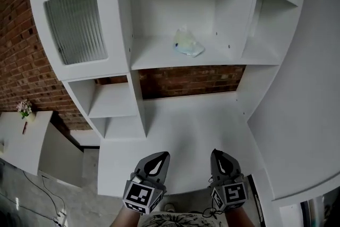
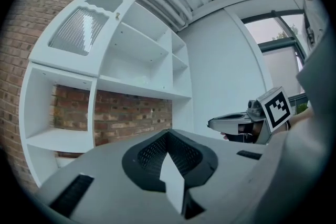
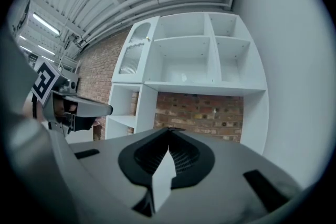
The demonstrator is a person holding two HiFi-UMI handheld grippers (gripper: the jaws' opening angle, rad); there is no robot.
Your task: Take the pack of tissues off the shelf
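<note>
The pack of tissues [image 1: 187, 43], pale and crumpled, lies on the middle shelf [image 1: 159, 58] of a white shelf unit, far above and ahead of both grippers. It shows as a small pale spot [image 3: 182, 78] in the right gripper view. My left gripper [image 1: 162, 155] and right gripper [image 1: 217, 152] sit side by side low in the head view, over the near edge of the white counter [image 1: 186, 125]. Both are shut with nothing in them. Each gripper view looks along closed jaws, the left gripper [image 2: 169, 134] and the right gripper [image 3: 169, 131], toward the shelves.
A ribbed-glass cabinet door [image 1: 74, 24] closes the unit's upper left. Small open cubbies [image 1: 114, 101] sit below it. A brick wall [image 1: 191, 80] shows behind the gap under the shelf. A white wall [image 1: 308, 87] bounds the right. A flower pot [image 1: 25, 109] stands at far left.
</note>
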